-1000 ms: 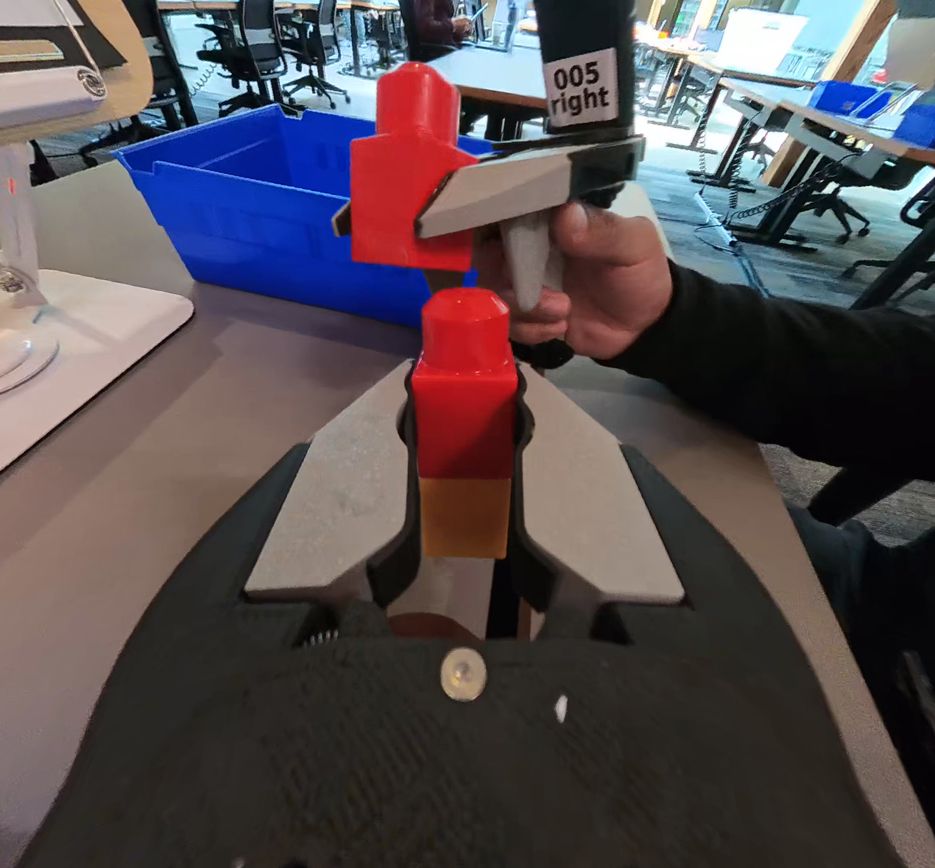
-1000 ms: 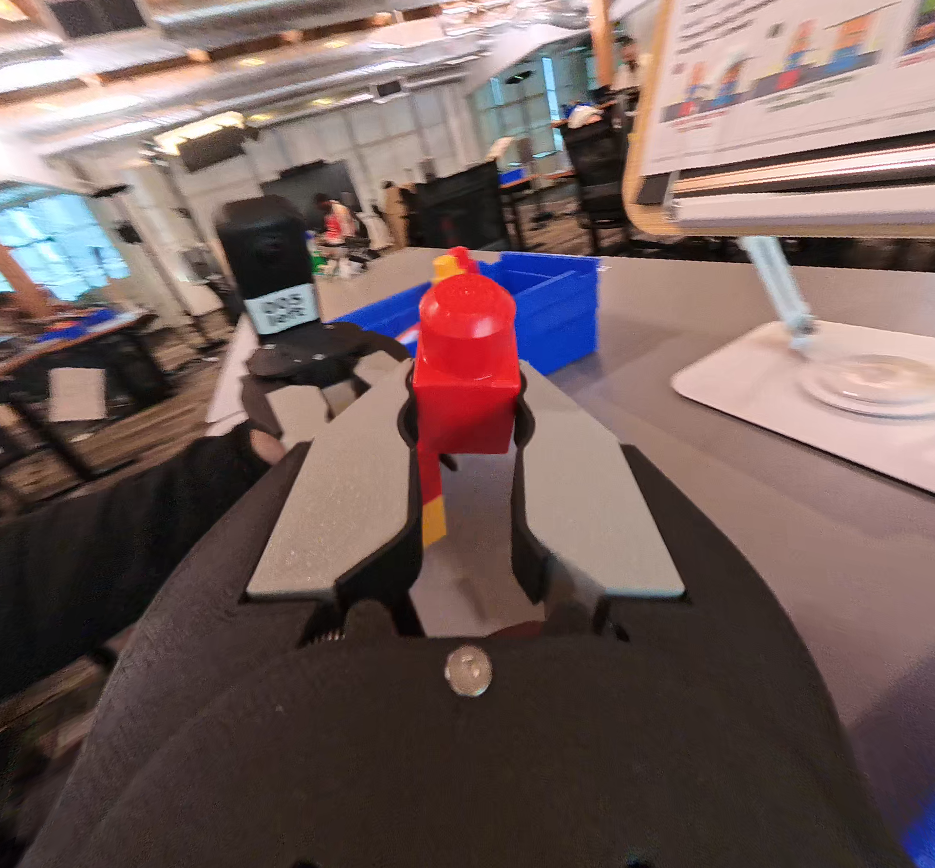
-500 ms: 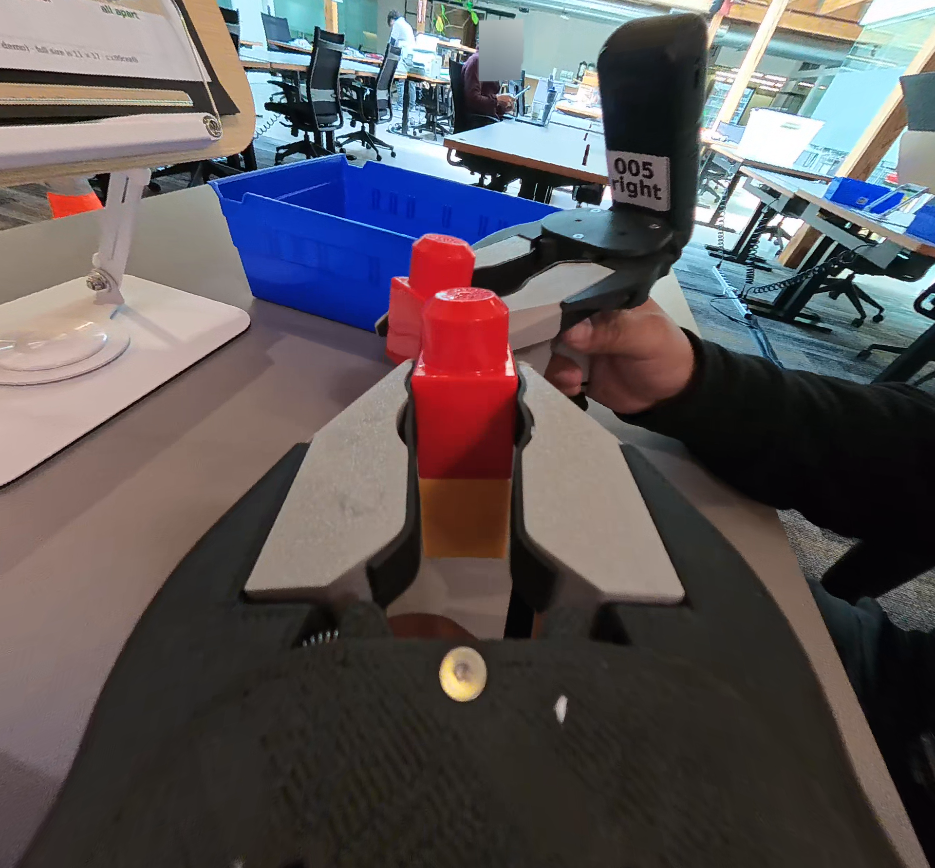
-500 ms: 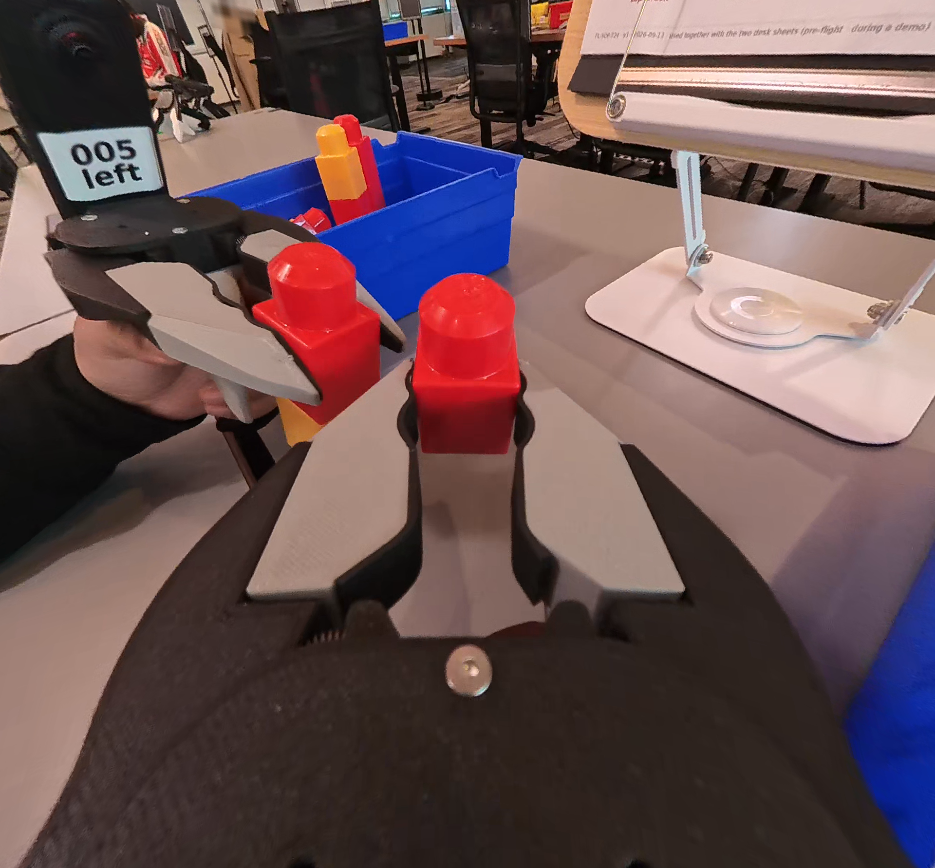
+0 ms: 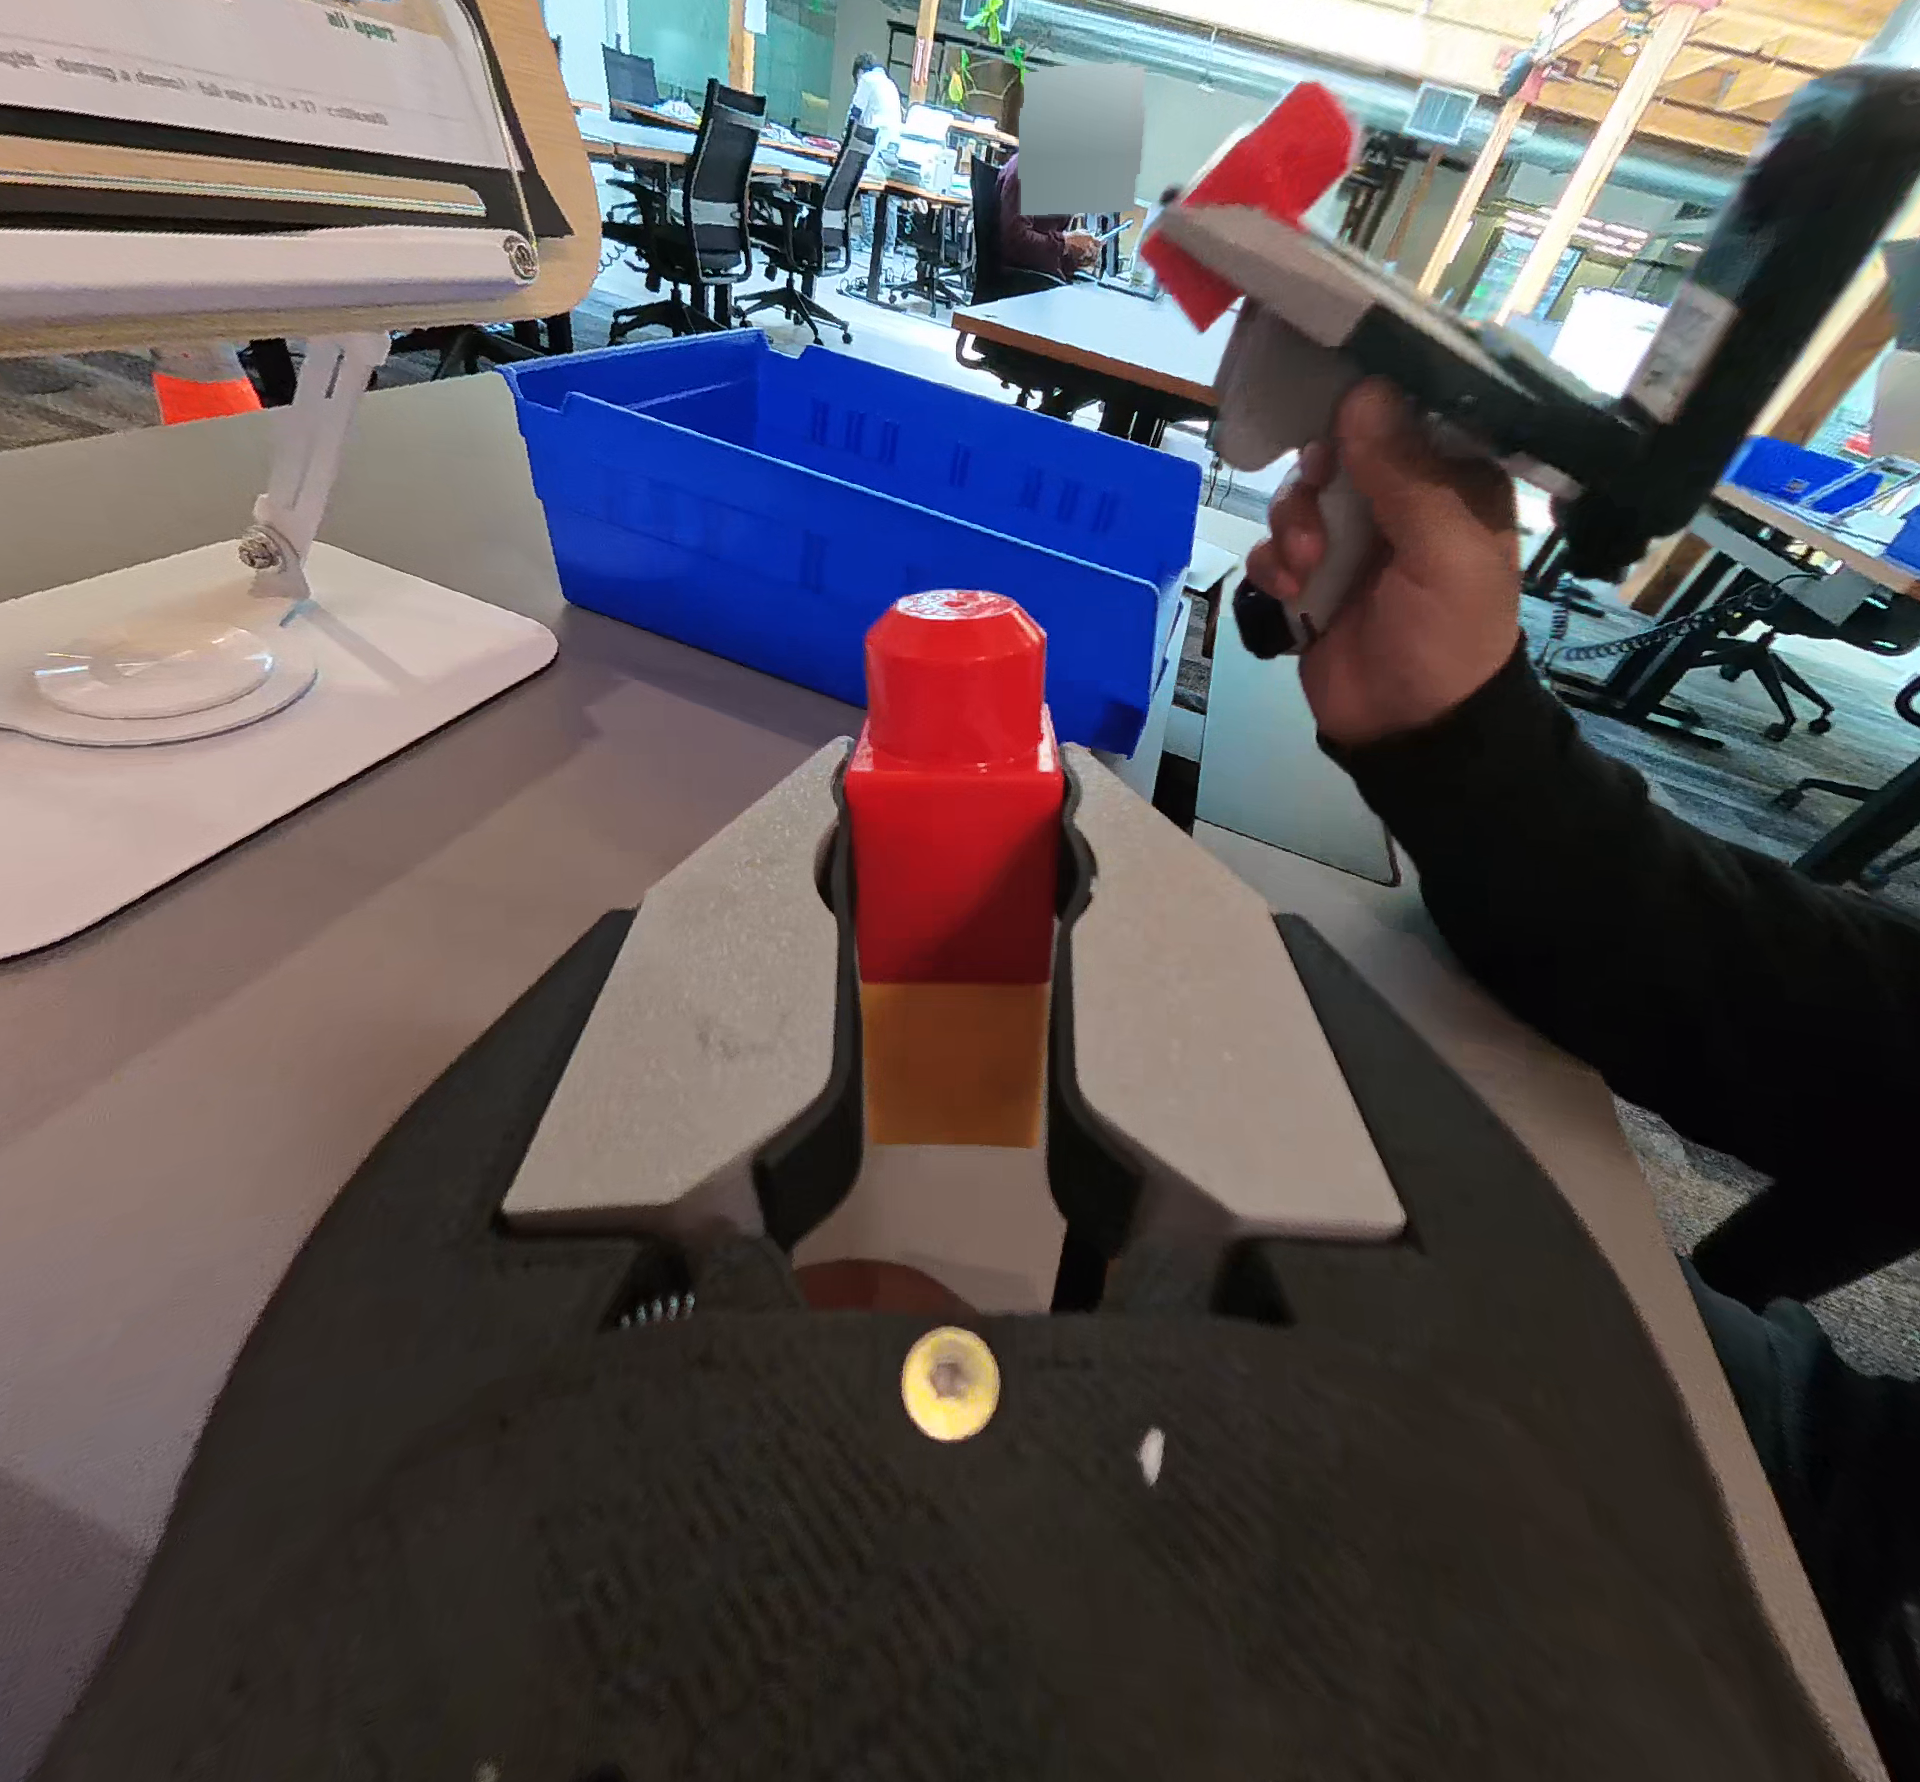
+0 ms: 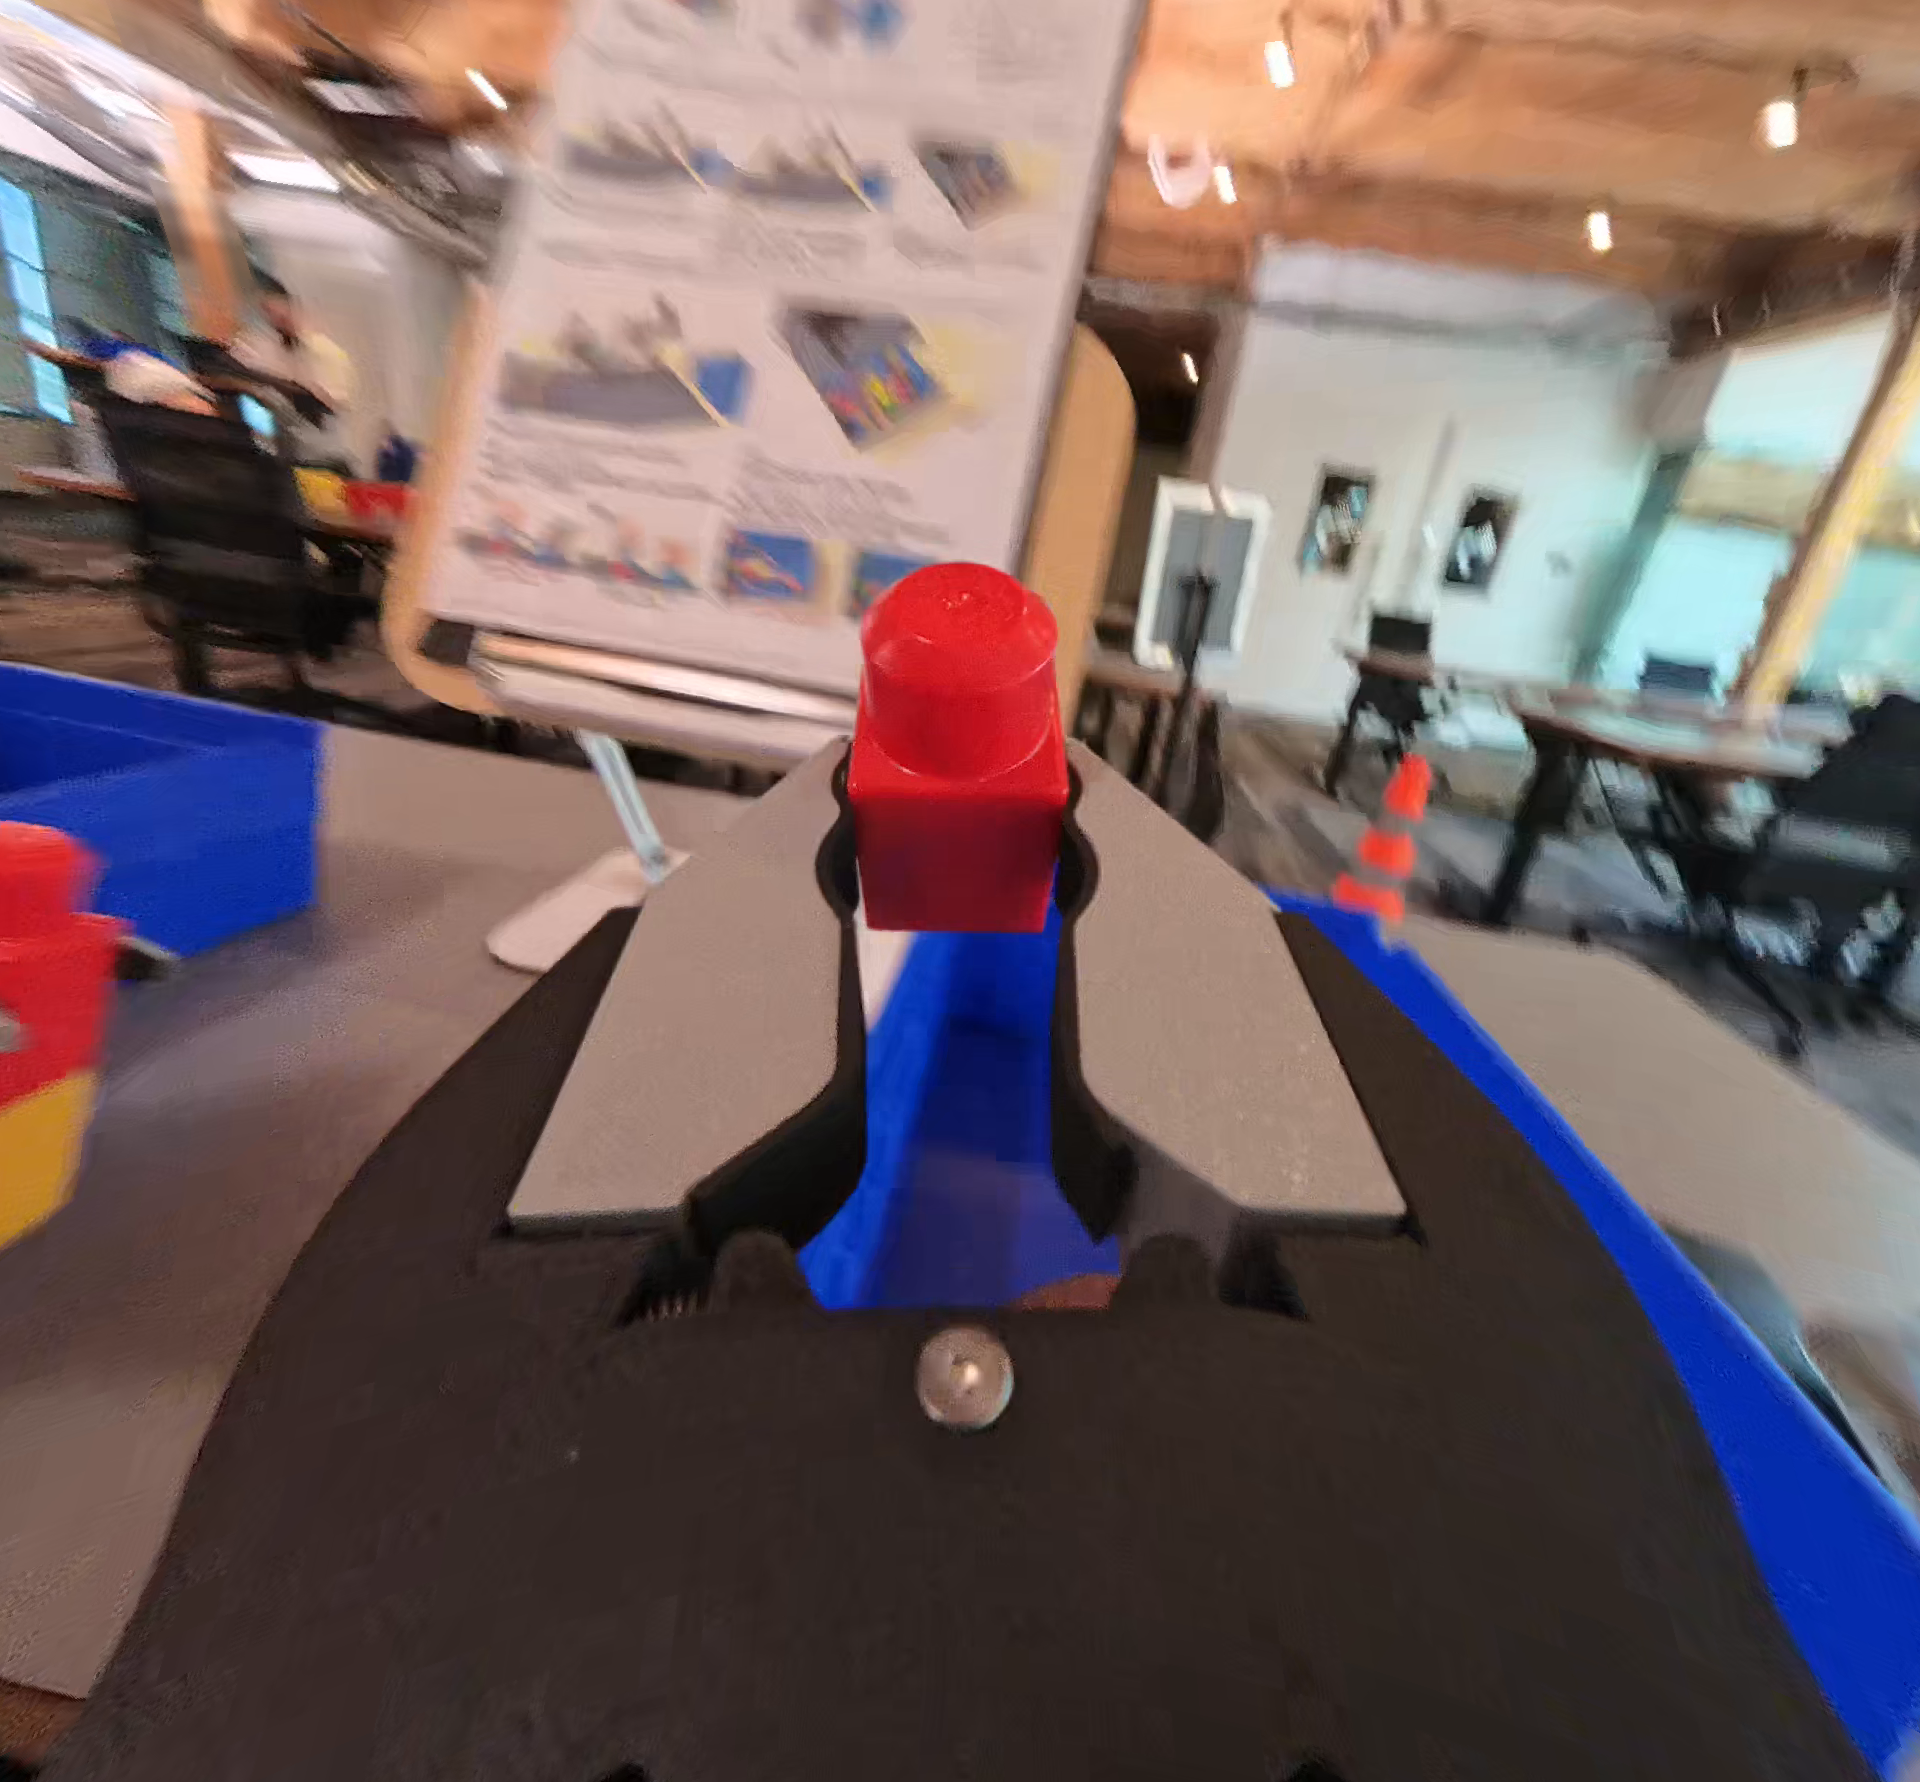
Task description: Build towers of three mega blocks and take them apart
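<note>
- left gripper point(image 5: 954, 859) is clamped on a two-block stack point(image 5: 954, 922) – red on top of yellow, above the grey table point(image 5: 312, 984)
- right gripper point(image 6: 956, 859) is squeezed tight on a single red block point(image 6: 958, 797), held up over a blue bin point(image 6: 1558, 1088)
- another blue bin point(image 5: 831, 527) sits on the far side of the table

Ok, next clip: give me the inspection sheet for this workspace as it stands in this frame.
Surface: grey tabletop, bare where visible.
Job's things: red-on-yellow plastic two-block stack; single red plastic block; blue plastic bin behind the stack, a second blue bin beneath the right gripper.
Clutter: white stand base carrying an instruction board.
Grippers: left gripper shut on the stack; right gripper shut on the single block, raised off the table.
Cables: nothing seen on the table.
Surroundings: open office with desks, black chairs, an orange cone, people in the distance.
</note>
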